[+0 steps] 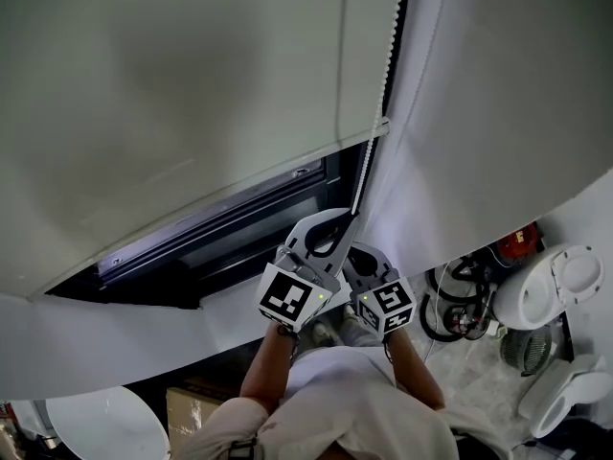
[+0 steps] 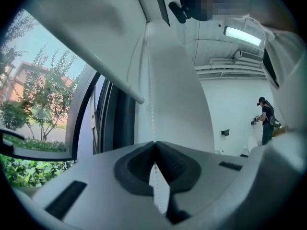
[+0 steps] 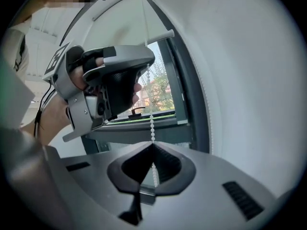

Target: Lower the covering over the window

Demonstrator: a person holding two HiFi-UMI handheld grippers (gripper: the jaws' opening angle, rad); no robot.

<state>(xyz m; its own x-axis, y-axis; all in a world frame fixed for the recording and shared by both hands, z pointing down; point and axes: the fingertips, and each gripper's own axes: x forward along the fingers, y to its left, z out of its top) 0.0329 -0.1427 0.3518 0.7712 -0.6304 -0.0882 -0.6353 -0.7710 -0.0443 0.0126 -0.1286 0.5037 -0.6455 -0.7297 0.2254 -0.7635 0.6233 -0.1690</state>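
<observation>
Two tools, one chain! The blind [image 1: 172,75] hangs partway down the window [image 1: 239,233]; it looks light and soft. The left tool [image 2: 154,146] and right tool [image 3: 152,146] are both clenched on the bead chain [image 3: 151,123] at its edge. It's thin, limp and probably slippery, so pinch between beads.

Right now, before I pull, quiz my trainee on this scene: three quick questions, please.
1. True or false: the left tongs stand open and empty.
2. What do the right tongs grip? A) bead chain B) window handle C) curtain hem
3. Fill in: the blind covers the window only ____.
Key: 1 false, they are shut on the bead chain; 2 A; 3 partly.
</observation>
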